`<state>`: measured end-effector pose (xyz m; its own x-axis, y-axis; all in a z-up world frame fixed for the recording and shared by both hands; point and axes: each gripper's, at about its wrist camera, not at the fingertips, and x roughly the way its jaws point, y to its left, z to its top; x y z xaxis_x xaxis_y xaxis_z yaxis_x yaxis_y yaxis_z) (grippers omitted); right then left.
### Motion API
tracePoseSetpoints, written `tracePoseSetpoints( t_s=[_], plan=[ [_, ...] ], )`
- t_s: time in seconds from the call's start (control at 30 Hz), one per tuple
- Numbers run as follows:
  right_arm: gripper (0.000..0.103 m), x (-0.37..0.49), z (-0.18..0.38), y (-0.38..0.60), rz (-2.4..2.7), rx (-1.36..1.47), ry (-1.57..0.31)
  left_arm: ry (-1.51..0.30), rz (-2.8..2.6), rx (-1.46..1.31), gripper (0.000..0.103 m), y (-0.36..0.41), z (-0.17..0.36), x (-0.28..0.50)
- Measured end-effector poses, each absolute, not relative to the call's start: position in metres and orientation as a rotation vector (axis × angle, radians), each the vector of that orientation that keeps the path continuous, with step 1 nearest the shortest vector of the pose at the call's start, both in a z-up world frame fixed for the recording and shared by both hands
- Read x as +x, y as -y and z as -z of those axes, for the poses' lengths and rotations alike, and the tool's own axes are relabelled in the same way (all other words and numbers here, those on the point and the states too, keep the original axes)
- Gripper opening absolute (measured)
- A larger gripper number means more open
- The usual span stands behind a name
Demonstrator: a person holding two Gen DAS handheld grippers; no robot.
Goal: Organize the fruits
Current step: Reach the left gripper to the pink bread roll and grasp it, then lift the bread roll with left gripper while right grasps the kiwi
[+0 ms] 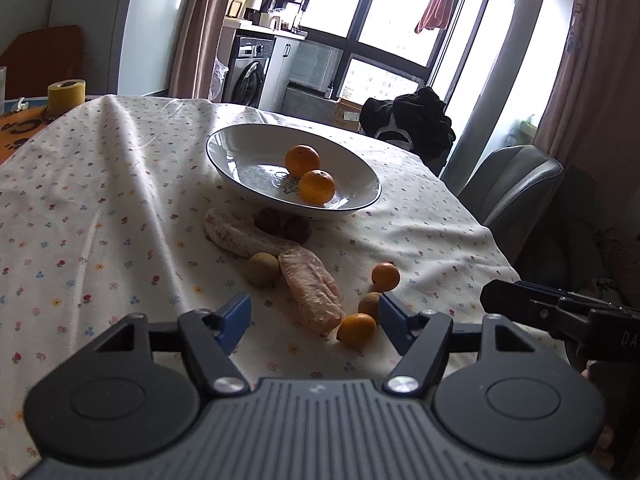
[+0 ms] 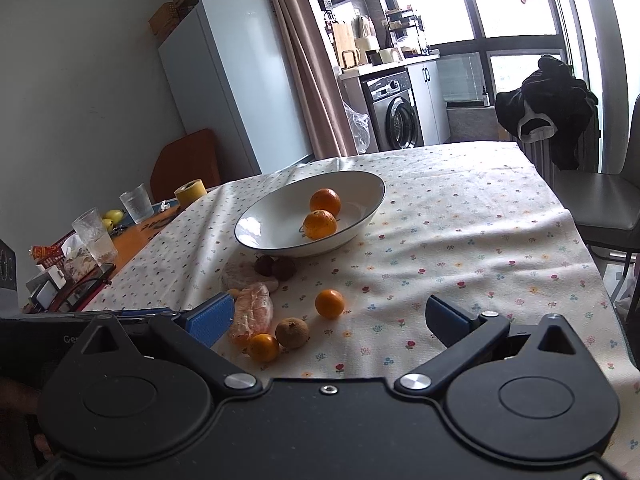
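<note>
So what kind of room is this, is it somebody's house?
Most likely a home's dining area that opens onto a small kitchen or laundry corner. A dining table with a flowered cloth holds a bowl of oranges, a fridge stands by the wall, and a washing machine sits under a counter.

Orange mat (image 1: 16, 136): "CA"; right gripper (image 1: 624, 338) body: "DA".

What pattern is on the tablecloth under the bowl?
The tablecloth is cream with small scattered flowers in several colours; the right wrist view shows it best.
</note>
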<state>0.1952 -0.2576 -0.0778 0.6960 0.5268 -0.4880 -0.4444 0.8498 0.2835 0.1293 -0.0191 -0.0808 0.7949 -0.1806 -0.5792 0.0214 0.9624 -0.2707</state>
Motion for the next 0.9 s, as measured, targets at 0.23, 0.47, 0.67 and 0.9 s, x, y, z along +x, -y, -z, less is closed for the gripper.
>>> tracePoseSetpoints(
  t_s=[0.23, 0.47, 0.67, 0.9],
  plan=[
    [0.103, 0.202, 0.089, 0.261, -0.565, 0.187, -0.627, -0.677, 0.128, -0.29, 0.053, 0.021, 0.091, 0.145],
    [0.082, 0.208, 0.096, 0.252, -0.582, 0.187, -0.667, -0.693, 0.119, -0.295, 0.052, 0.022, 0.099, 0.159],
    [0.065, 0.212, 0.101, 0.242, -0.594, 0.176, -0.694, -0.706, 0.111, -0.31, 0.046, 0.022, 0.106, 0.173],
    [0.05, 0.219, 0.105, 0.238, -0.593, 0.187, -0.72, -0.701, 0.108, -0.289, 0.031, 0.026, 0.107, 0.179]
  ],
)
